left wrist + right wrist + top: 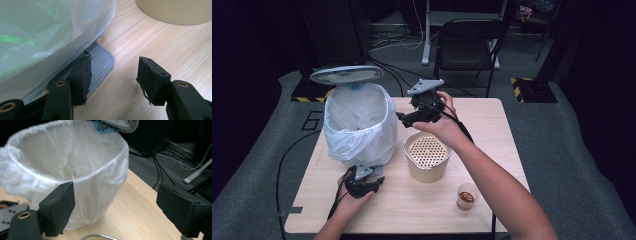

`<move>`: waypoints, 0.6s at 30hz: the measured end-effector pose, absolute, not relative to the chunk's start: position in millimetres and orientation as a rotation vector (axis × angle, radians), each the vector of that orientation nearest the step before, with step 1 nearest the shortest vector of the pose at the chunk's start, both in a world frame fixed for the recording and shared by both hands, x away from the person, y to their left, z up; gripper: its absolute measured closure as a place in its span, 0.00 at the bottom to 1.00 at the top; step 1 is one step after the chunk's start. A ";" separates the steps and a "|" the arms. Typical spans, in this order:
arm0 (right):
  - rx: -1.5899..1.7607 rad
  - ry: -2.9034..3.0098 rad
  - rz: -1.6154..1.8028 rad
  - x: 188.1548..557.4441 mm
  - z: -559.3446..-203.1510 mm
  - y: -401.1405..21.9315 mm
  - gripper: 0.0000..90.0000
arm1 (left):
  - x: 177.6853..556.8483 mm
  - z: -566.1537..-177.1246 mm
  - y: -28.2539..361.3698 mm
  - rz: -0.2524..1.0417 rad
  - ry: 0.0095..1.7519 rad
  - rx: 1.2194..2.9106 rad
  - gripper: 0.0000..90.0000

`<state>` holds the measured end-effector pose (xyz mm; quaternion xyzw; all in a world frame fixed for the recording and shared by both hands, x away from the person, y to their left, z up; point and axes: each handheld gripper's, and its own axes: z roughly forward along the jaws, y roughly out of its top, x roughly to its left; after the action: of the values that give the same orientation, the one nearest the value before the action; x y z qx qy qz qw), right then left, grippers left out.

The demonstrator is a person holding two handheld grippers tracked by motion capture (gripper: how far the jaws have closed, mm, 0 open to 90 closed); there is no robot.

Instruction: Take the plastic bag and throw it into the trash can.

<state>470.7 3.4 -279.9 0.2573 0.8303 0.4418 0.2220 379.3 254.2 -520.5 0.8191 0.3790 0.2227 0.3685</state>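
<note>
Nearest to the camera is the person's right forearm (507, 195), which reaches over the table (492, 130) toward the bin (359, 125). The bin is the largest thing here. It stands at the table's left side, lined with a white plastic bag. Its lid (346, 75) stands raised behind the rim, I think because the left gripper (113, 72) presses one jaw down on the grey pedal (101, 62) at the bin's foot. Its jaws are apart and grip nothing.

Just right of the bin stands a beige canister (427, 157) with a perforated top. The right gripper (116, 200) hovers above it, beside the bin's rim, jaws spread wide and empty.

Well to the right of the bin, near the front edge, is a small cup (466, 196) with something brown inside. It probably waits to be emptied into the open bin.

I count one bin, one canister, one cup and two grippers.
</note>
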 end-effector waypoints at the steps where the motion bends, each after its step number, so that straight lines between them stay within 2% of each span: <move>1: 0.706 2.294 1.208 470.1 -281.9 0.6 0.16 | 379.2 -520.5 254.2 0.572 0.973 2.103 0.50; 4: 0.701 2.290 1.181 468.8 -288.2 -8.9 0.20 | 379.3 -520.5 254.4 0.570 0.974 2.102 0.50; 14: 0.805 2.290 1.200 478.6 -312.4 -54.3 0.53 | 379.3 -520.5 254.4 0.580 0.971 2.102 0.50; 18: 0.851 2.312 1.172 483.4 -328.9 -69.9 0.61 | 379.1 -520.6 254.2 0.583 0.970 2.102 0.50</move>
<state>483.4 -69.9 -328.9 0.3054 0.8294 0.4204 0.2051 379.1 254.2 -520.6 0.8186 0.3778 0.2272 0.3682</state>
